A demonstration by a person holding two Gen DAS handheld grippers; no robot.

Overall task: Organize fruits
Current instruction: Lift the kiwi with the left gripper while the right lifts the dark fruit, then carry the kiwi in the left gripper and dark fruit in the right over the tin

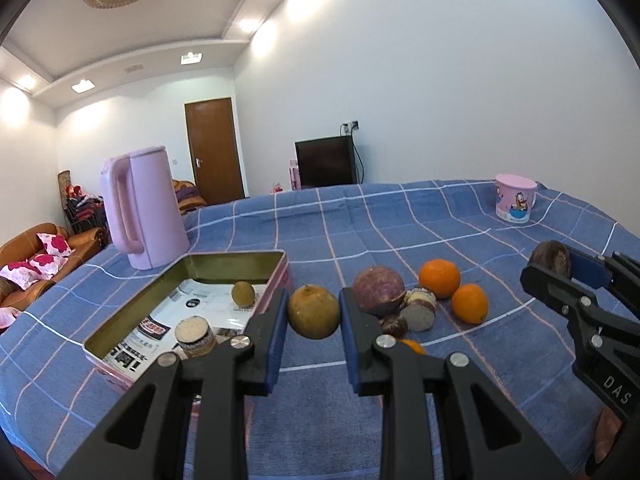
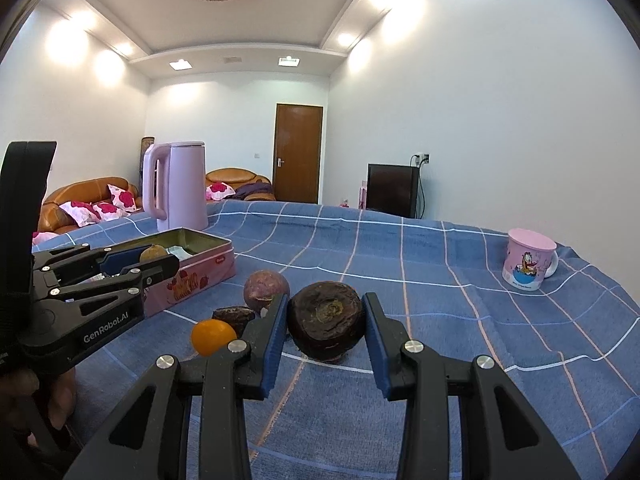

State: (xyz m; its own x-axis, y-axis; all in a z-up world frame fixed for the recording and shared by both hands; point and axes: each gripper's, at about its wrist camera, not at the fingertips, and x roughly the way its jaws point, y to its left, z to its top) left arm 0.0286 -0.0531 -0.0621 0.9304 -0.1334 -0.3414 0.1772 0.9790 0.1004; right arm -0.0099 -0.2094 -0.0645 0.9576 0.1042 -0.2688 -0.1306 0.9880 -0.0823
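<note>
Tin [image 1: 276, 276] left of fruit pile [image 1: 416, 300], kettle [image 1: 144, 208] behind.

You had a yellow-brown round fruit [image 1: 313, 311] pinched btwn the left gripper's [image 1: 313, 334] blue pads, lifted just right of the pink tin [image 1: 138, 308]. The tin sat open, lined w/ printed paper, holding a small greenish fruit [image 1: 243, 294] at its far side and a cut, pale-faced piece [image 1: 195, 336] nearer you. Right of the tin, on the cloth: a purple round fruit [image 1: 378, 290], two cut pieces w/ pale flesh [image 1: 419, 308], two oranges [image 1: 439, 278] side by side, touching. Your right gripper [image 2: 326, 330] clamped a dark brown wrinkled fruit [image 2: 326, 326], well right of the tin.
</note>
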